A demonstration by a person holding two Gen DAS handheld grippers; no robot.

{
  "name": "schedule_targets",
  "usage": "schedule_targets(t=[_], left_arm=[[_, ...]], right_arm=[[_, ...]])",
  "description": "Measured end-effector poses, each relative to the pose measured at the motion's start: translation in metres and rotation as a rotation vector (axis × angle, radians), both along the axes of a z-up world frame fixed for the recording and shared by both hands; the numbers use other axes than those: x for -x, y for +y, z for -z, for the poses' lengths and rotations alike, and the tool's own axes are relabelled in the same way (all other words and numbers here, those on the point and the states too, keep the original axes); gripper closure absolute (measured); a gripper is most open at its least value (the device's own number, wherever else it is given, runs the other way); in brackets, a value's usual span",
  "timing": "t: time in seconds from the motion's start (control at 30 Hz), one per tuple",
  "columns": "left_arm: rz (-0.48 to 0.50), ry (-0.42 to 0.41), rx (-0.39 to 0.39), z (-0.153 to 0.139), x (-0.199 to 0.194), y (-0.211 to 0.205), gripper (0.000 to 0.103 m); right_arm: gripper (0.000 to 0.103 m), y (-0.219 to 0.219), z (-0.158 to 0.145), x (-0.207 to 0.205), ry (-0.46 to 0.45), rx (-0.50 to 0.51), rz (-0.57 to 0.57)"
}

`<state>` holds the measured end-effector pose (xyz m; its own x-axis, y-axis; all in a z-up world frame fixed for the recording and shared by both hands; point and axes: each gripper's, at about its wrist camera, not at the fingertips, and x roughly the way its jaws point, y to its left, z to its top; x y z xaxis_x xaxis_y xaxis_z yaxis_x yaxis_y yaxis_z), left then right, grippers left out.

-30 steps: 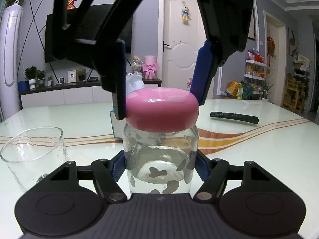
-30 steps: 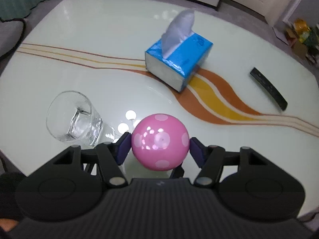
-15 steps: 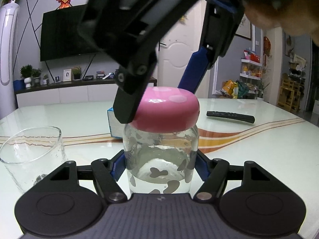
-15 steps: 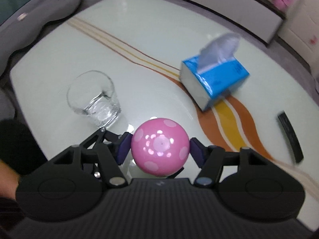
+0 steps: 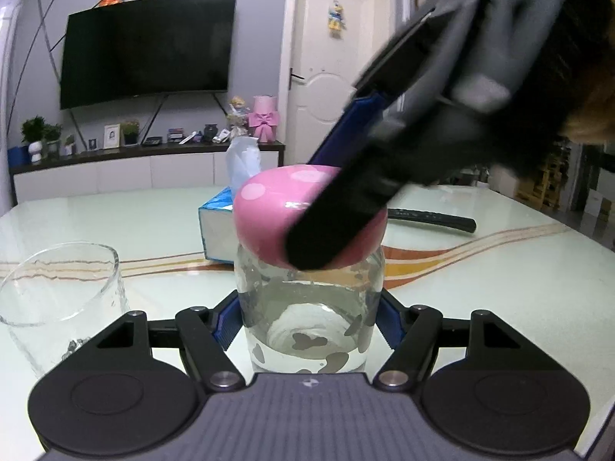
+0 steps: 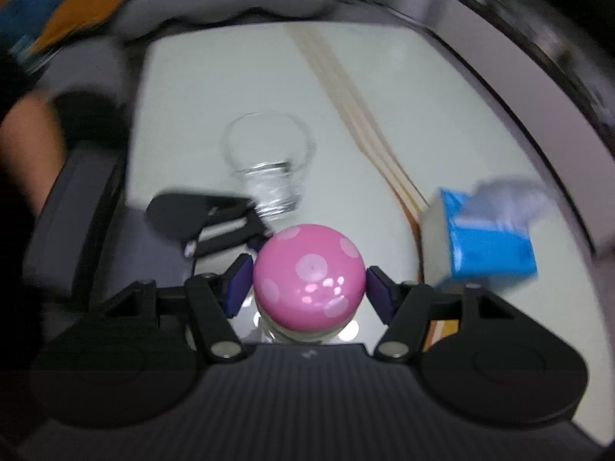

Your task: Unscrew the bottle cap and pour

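Note:
A clear glass bottle (image 5: 307, 307) with grey cow spots stands on the pale table, held at its body by my left gripper (image 5: 307, 322), which is shut on it. Its pink polka-dot cap (image 5: 269, 223) sits on top. My right gripper (image 6: 309, 286) comes down from above and is shut on the cap (image 6: 307, 276); in the left wrist view its black finger (image 5: 346, 223) crosses the cap's front. An empty clear glass (image 5: 61, 292) stands left of the bottle and also shows in the right wrist view (image 6: 269, 169).
A blue tissue box (image 5: 219, 226) stands behind the bottle and shows in the right wrist view (image 6: 488, 246). A black remote (image 5: 430, 219) lies at the back right. The table (image 5: 499, 288) has orange and yellow stripes. The right wrist view is blurred.
My right gripper has turned on the cap, its fingers swinging round from the sides to front and back. The right wrist view has rotated. The left gripper and bottle have stayed still.

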<state>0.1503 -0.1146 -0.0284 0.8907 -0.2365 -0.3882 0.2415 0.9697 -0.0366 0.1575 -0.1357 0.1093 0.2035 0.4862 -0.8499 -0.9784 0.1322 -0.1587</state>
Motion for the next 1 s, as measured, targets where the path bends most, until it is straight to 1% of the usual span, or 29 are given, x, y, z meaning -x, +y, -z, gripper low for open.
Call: schedule_targets(t=[0.03,0.1,0.13,0.17,0.23,0.27,0.3,0.33,0.37,0.43,0.47,0.53,0.63,0.73,0.83,0.93,1.0], left_arm=[[0.005,-0.003,-0.003,0.000,0.000,-0.001,0.031],[0.010,-0.005,-0.008,0.001,0.000,-0.001,0.031],[0.014,-0.006,-0.010,0.001,-0.001,-0.002,0.031],[0.013,-0.005,-0.007,0.002,-0.003,-0.002,0.031],[0.009,-0.002,0.002,0.002,-0.005,-0.002,0.030],[0.006,-0.001,0.005,0.003,-0.005,-0.002,0.030],[0.000,-0.003,0.007,0.003,-0.005,-0.003,0.030],[-0.008,-0.005,0.009,0.004,-0.005,-0.004,0.029],[-0.014,-0.004,0.013,0.005,-0.005,-0.005,0.029],[-0.032,-0.001,0.019,0.004,-0.006,-0.005,0.029],[-0.041,-0.001,0.023,0.003,-0.006,-0.004,0.029],[-0.063,-0.004,0.028,0.004,-0.006,-0.005,0.028],[-0.090,-0.014,0.016,0.004,-0.004,-0.010,0.028],[-0.104,-0.009,0.024,0.003,-0.007,-0.011,0.028],[-0.100,-0.002,0.013,0.001,-0.011,-0.012,0.026],[-0.105,-0.035,-0.018,0.000,-0.011,-0.015,0.025],[-0.105,-0.030,-0.030,0.000,-0.013,-0.017,0.025]], right_arm=[[0.042,-0.003,0.000,0.000,-0.015,0.002,-0.063],[0.041,-0.009,0.000,0.000,-0.037,-0.004,-0.145],[0.040,-0.011,0.000,-0.004,-0.031,-0.019,-0.154],[0.039,-0.015,0.001,-0.007,-0.021,-0.052,-0.131],[0.039,-0.026,0.005,-0.002,-0.028,-0.127,-0.046],[0.037,-0.029,0.006,0.001,-0.031,-0.152,-0.013],[0.034,-0.038,0.008,0.006,-0.034,-0.219,0.064],[0.027,-0.048,0.010,0.014,-0.041,-0.304,0.152],[0.018,-0.054,0.011,0.021,-0.052,-0.358,0.202],[0.010,-0.072,0.021,0.043,-0.125,-0.521,0.363],[0.010,-0.078,0.027,0.053,-0.156,-0.586,0.421],[0.011,-0.082,0.041,0.066,-0.179,-0.659,0.479],[0.017,-0.082,0.060,0.069,-0.173,-0.722,0.473],[0.021,-0.081,0.071,0.068,-0.185,-0.751,0.454],[0.022,-0.086,0.078,0.064,-0.189,-0.774,0.464],[0.022,-0.088,0.084,0.060,-0.184,-0.791,0.458],[0.022,-0.088,0.088,0.057,-0.177,-0.793,0.445]])
